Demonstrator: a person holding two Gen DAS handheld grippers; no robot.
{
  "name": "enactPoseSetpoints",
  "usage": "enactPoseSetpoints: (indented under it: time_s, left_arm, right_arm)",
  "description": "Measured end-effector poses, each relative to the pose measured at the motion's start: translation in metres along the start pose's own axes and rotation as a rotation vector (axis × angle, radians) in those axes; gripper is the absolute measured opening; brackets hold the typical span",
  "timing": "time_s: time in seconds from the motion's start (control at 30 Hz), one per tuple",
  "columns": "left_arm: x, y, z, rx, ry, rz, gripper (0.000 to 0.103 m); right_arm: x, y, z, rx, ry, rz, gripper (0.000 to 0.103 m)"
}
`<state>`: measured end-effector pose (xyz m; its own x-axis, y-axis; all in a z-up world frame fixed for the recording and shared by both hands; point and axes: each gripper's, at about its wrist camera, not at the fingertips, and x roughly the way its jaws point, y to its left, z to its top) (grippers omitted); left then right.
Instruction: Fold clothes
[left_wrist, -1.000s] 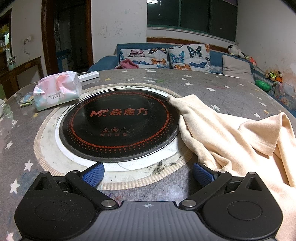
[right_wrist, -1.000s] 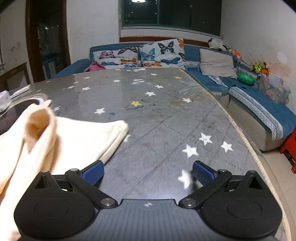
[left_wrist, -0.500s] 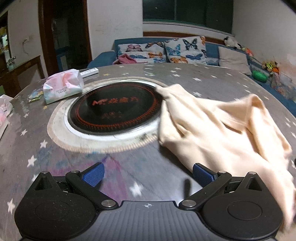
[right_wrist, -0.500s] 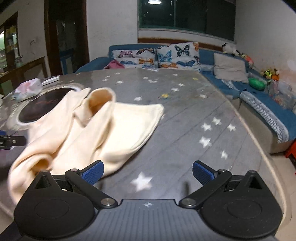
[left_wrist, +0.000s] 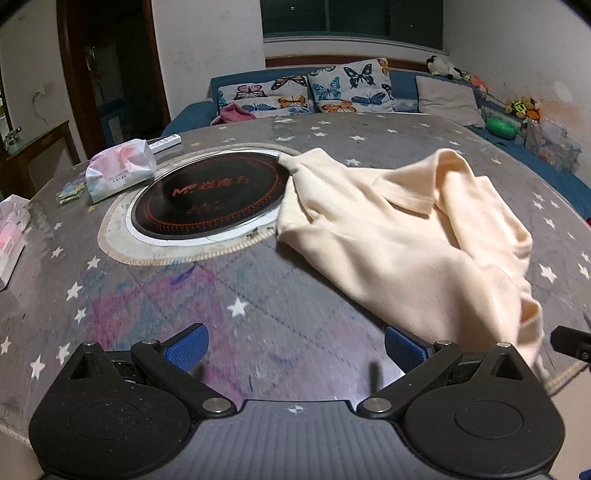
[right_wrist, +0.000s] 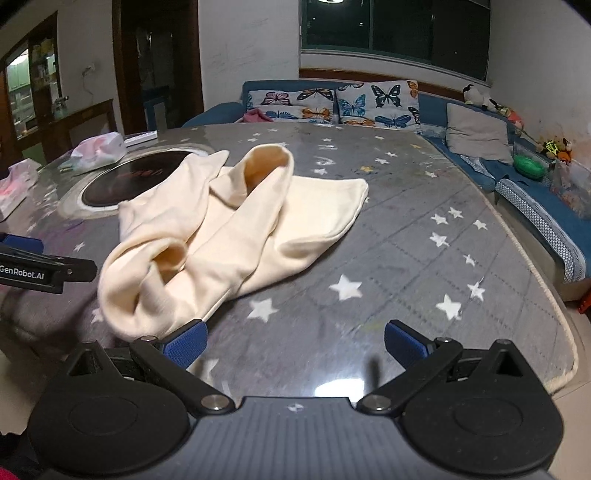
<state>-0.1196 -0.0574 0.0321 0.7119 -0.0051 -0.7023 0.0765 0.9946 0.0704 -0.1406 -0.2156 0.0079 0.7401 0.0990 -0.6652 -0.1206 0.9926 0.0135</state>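
Both the left gripper (left_wrist: 293, 345) and right gripper (right_wrist: 293, 343) hover spread and empty at the bottom of frame, seemingly sizing up the crumpled cream garment (right_wrist: 221, 225) mid-frame on the table (right_wrist: 406, 266).

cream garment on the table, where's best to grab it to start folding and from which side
Probably the flat corner of the cream garment at its far right, where a single layer lies smooth on the table. Bring the right gripper, jaws open, in low from the right, along the bare tabletop. The near end is bunched into rolls, so a pinch there would likely catch several layers.
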Motion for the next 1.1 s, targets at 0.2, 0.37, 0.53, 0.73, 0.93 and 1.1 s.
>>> enactPoseSetpoints:
  time_s: [0.2,0.37,0.53,0.73,0.93,1.1]
  left_arm:
    - [-0.007,-0.006,-0.006,0.011,0.006,0.005,0.103]
    - [-0.013,-0.012,-0.010,0.031,0.000,0.004,0.103]
    - [-0.016,-0.016,-0.012,0.045,-0.004,0.006,0.103]
    - [-0.020,-0.020,-0.014,0.058,-0.010,0.005,0.103]
    - [-0.023,-0.025,-0.016,0.070,-0.012,0.003,0.103]
    - [-0.025,-0.027,-0.017,0.076,-0.012,0.003,0.103]
  right_arm:
    - [-0.006,0.009,-0.009,-0.025,0.009,0.008,0.103]
    - [-0.008,0.016,-0.015,-0.051,0.023,0.009,0.103]
    - [-0.011,0.021,-0.017,-0.069,0.025,0.015,0.103]
    - [-0.013,0.024,-0.019,-0.079,0.024,0.023,0.103]
    - [-0.014,0.026,-0.020,-0.087,0.018,0.026,0.103]
    - [-0.014,0.029,-0.020,-0.096,0.015,0.032,0.103]
